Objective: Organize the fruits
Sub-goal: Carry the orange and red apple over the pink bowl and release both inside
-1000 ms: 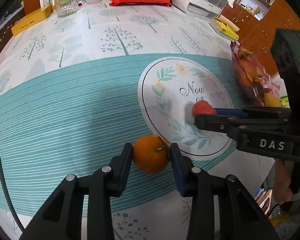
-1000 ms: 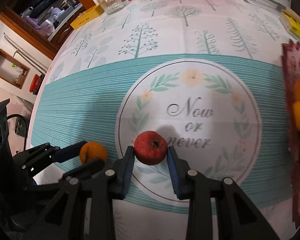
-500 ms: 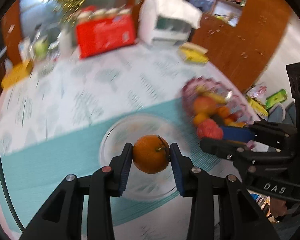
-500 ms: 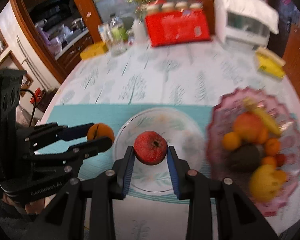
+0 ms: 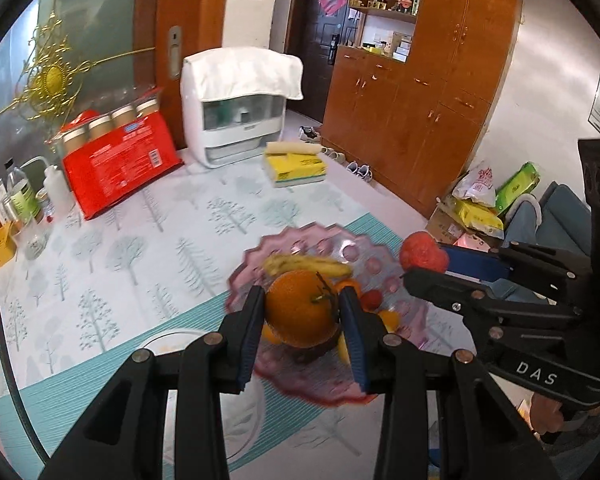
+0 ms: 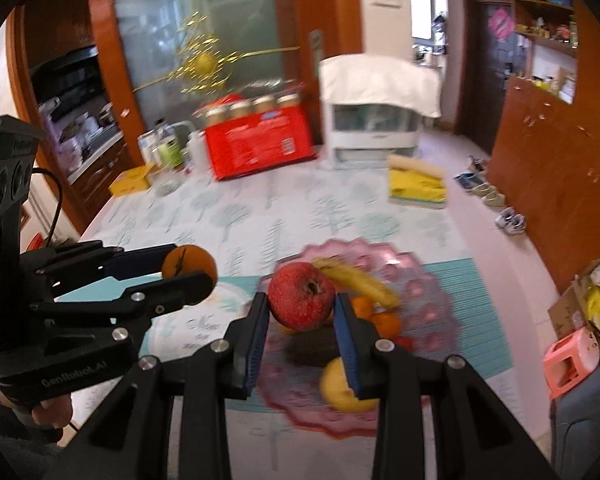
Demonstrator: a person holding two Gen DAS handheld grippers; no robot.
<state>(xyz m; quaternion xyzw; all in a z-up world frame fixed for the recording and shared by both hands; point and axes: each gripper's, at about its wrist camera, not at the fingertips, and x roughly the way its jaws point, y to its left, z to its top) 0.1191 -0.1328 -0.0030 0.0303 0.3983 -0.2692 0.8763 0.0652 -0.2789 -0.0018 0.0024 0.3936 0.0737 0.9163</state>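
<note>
1. Carrying both fruits: left gripper [image 5: 302, 316] is clamped on the orange [image 5: 300, 308], right gripper [image 6: 302, 312] is clamped on the red apple [image 6: 301, 301].
2. Change since a second ago: then both fruits sat low over the tablecloth [image 5: 148, 248] by the round "Now or never" print; now they are lifted and swung over toward the pink fruit bowl [image 5: 388, 256].
3. Left wrist view: orange at lower centre, in front of the bowl, banana [image 5: 306, 266] just behind it; apple and right gripper at middle right.
4. Right wrist view: apple at centre, over the bowl's near-left rim [image 6: 384, 248]; orange and left gripper at middle left, apparently short of the bowl.
5. Bowl already holds banana, small oranges, a dark fruit, a yellow one.
6. Meaning: pickup done, transport nearly done; what's left is probably lowering and releasing both into the bowl. Blur, so exact height unclear.
</note>
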